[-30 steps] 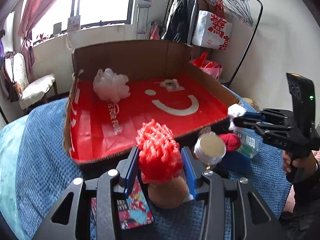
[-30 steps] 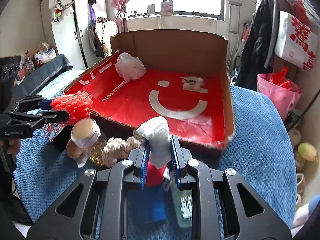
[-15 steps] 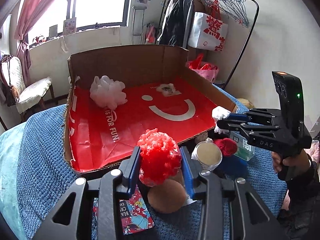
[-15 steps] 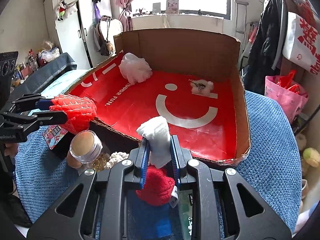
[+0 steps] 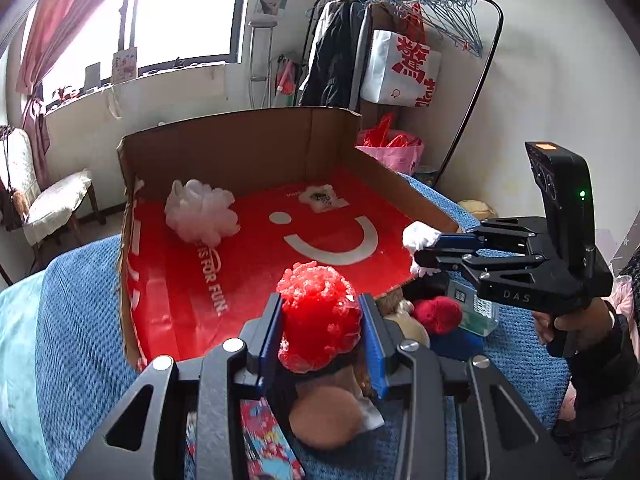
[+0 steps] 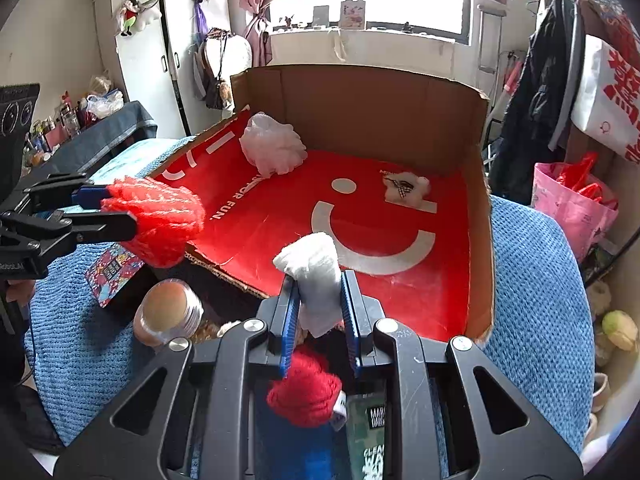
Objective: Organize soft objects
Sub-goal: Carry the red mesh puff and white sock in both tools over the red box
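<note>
Left view: my left gripper, low centre, has just been closing its jaws and now pinches the red pom above the box's near edge; it squashes easily, weighs next to nothing I'd say, so a grip across its middle suits. One white puff sits upper left in the box, one small plush at the back. Right view: my right gripper, jaws nearly together, pinches the white cloth at centre frame over the near edge; limp stuff, best held mid-fold. Below lies one red yarn ball. Loose soft pieces counted: three inside or outside, two in my grippers.
</note>
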Demonstrator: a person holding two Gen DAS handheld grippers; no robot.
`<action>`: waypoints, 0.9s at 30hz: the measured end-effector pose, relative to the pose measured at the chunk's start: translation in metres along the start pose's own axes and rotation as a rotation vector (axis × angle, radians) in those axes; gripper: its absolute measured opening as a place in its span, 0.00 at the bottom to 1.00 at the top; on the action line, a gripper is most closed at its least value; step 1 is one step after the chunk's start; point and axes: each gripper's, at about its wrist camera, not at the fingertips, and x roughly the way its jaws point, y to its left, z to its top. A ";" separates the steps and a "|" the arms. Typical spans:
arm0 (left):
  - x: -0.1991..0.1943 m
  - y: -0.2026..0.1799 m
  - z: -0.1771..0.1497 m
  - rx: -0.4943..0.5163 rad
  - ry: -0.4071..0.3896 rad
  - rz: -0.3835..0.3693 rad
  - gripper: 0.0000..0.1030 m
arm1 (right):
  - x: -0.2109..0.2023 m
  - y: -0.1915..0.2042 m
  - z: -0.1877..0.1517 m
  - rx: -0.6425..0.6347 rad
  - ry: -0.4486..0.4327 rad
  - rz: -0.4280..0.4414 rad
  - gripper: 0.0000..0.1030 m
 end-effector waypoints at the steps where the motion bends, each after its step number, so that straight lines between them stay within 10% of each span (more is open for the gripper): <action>1: 0.004 0.001 0.003 0.008 0.002 -0.001 0.38 | 0.004 0.000 0.003 -0.006 0.006 0.001 0.19; 27: 0.099 0.026 0.032 0.077 0.132 -0.080 0.41 | 0.103 -0.003 0.032 -0.145 0.260 0.056 0.20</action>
